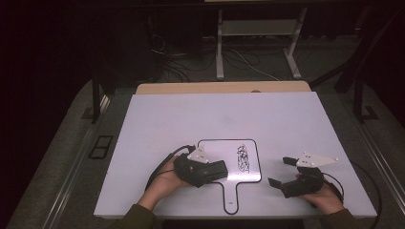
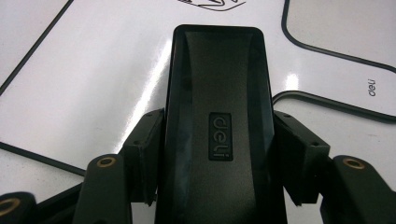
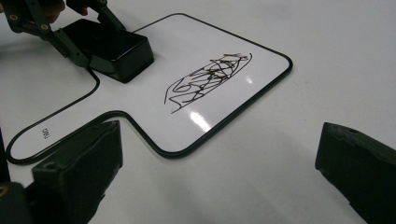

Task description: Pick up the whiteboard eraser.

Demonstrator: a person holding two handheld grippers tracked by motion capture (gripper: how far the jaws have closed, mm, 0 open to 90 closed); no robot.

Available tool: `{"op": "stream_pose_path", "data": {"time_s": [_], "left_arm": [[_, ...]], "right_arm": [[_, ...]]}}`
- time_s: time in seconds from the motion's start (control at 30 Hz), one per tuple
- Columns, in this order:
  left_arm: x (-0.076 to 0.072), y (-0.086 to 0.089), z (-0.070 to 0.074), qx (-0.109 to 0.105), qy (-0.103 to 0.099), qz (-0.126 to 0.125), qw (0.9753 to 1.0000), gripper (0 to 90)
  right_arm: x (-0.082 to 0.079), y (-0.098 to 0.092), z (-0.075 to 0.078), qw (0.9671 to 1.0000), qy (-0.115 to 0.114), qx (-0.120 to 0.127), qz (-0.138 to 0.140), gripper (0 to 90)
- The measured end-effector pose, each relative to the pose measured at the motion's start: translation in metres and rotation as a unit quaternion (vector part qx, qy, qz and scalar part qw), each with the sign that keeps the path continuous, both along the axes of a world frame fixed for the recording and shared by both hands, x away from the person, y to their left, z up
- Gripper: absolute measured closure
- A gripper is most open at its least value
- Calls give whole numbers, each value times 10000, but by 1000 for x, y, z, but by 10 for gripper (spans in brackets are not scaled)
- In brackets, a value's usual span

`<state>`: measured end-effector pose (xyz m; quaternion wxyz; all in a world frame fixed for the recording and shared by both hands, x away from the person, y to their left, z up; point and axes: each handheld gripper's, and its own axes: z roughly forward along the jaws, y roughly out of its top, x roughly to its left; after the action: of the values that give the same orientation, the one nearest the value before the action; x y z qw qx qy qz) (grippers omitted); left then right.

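Closest to the lens, in the left gripper view, a black whiteboard eraser (image 2: 218, 135) sits clamped between the two black jaws, its moulded top with a raised brand badge facing up. The left gripper (image 1: 210, 172) grips it across its narrow width, about midway along its length, a jaw pressed flat against each long side.

In the high view, the eraser (image 1: 216, 170) rests on the left part of a small handheld whiteboard (image 1: 217, 150). This paddle-shaped board has a thin black border, and its short handle points toward the person. It lies flat on a large white table (image 1: 157, 124). A black marker scribble (image 1: 243, 158) covers the board's right part, near the eraser but not touching it.

The right gripper (image 1: 281, 171) hovers over the table just beside the board's right edge. Its jaws are spread wide with nothing between them.

The eraser looks like a light, rigid plastic shell, and its smooth sides could slip under a weak squeeze. The mid-length hold on the long sides seems sound for wiping. The board looks thin, light and glossy, so it may slide on the table when rubbed. The handle or a bare corner seems the best place to pin it down.
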<state>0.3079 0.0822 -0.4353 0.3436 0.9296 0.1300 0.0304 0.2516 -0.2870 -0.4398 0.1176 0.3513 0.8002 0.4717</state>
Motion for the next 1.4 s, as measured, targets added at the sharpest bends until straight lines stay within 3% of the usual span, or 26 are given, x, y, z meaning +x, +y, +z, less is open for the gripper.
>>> {"op": "stream_pose_path", "data": {"time_s": [0.23, 0.6, 1.1, 1.4], "left_arm": [[0, -1, 1, 21, 74, 61, 10000, 390], [1, -1, 1, -46, 294, 359, 9989, 392], [0, 1, 10, -151, 207, 640, 9976, 392], [5, -5, 16, -227, 261, 767, 9965, 391]], "right_arm": [[0, 0, 0, 10000, 3, 2, -2, 0], [0, 0, 0, 10000, -13, 10, -7, 0], [0, 0, 0, 10000, 6, 21, 2, 0], [1, 0, 0, 10000, -1, 19, -23, 0]]}}
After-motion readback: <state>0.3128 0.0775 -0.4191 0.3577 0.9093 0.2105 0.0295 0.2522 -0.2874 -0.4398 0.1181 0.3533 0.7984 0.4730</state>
